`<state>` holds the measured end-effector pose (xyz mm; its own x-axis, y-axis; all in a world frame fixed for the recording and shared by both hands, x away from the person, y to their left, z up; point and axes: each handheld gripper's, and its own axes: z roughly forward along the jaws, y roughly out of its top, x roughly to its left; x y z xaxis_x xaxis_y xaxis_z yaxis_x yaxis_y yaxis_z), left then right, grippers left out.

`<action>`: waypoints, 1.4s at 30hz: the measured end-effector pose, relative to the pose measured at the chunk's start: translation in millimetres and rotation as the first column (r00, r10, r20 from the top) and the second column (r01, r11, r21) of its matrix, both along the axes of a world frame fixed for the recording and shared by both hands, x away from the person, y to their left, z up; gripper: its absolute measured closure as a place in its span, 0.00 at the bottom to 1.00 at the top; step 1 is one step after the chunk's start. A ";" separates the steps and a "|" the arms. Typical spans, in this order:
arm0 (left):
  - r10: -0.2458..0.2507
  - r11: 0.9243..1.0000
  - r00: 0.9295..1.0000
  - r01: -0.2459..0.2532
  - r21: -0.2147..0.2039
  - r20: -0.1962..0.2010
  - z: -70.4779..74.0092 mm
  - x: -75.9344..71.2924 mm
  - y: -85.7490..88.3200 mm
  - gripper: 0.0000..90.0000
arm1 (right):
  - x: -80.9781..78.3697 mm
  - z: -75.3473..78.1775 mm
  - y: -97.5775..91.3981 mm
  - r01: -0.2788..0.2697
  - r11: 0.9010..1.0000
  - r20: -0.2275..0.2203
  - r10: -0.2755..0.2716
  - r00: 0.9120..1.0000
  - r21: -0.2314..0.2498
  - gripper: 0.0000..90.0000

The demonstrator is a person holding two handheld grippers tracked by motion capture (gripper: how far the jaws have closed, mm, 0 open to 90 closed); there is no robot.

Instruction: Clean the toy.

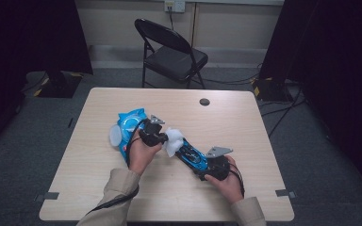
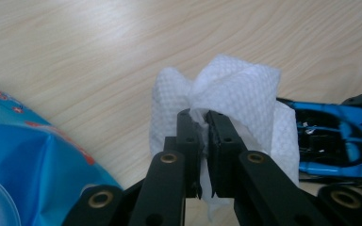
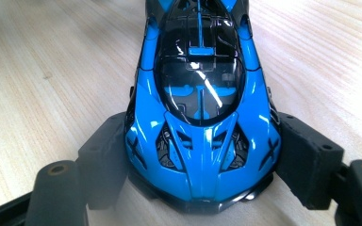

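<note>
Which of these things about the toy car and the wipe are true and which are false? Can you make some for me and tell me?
1. The left tool pinches a white wipe. True.
2. The toy car is red. False: it is blue and black.
3. The right tool grips the car by its two sides. True.
4. The blue wipe pack lies on the folding chair. False: it lies on the table, by the left tool.
5. The wipe is close to the car's far end. True.
</note>
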<state>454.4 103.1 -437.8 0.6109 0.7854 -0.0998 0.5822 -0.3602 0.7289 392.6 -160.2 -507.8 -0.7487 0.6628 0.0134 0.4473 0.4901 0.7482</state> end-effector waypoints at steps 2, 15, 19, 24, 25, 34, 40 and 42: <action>-0.017 1.000 1.000 0.017 -0.016 0.008 6.2 -3.0 -2.5 0.94 | 0.0 0.0 0.0 0.000 1.000 0.000 0.000 1.000 0.000 0.29; -0.209 0.977 0.978 0.209 -0.034 -0.011 -1.7 -33.7 -61.9 0.94 | 0.0 0.0 0.0 0.000 1.000 0.001 0.000 1.000 0.000 0.29; -0.258 0.966 0.966 0.257 -0.024 -0.036 -11.7 -39.0 -81.2 0.94 | 0.0 -0.1 0.0 -0.001 1.000 0.002 0.001 1.000 -0.001 0.29; -0.320 0.947 0.944 0.320 -0.002 -0.076 -24.2 -44.5 -100.1 0.94 | 0.0 0.0 0.0 -0.001 1.000 0.001 0.001 1.000 -0.001 0.29; -0.333 0.942 0.939 0.335 0.007 -0.088 -26.3 -45.4 -102.1 0.94 | 0.0 0.0 0.0 -0.001 1.000 0.001 0.001 1.000 -0.001 0.29; -0.347 0.937 0.933 0.350 0.018 -0.094 -33.0 -48.8 -106.1 0.93 | 0.0 0.0 0.0 0.000 1.000 0.002 0.000 1.000 0.000 0.29; -0.342 0.939 0.935 0.344 0.009 -0.088 -33.7 -49.3 -104.7 0.93 | 0.0 0.0 0.0 0.000 1.000 0.002 0.000 1.000 -0.001 0.29; -0.342 0.939 0.936 0.343 -0.004 -0.090 -34.3 -48.2 -102.7 0.93 | 0.0 0.0 0.0 0.000 1.000 0.002 0.000 1.000 -0.001 0.29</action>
<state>406.3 0.4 -472.1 0.8320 0.5319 -0.1576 0.4839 -0.5568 0.6752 392.5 -160.2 -507.8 -0.7488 0.6627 0.0116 0.4458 0.4907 0.7486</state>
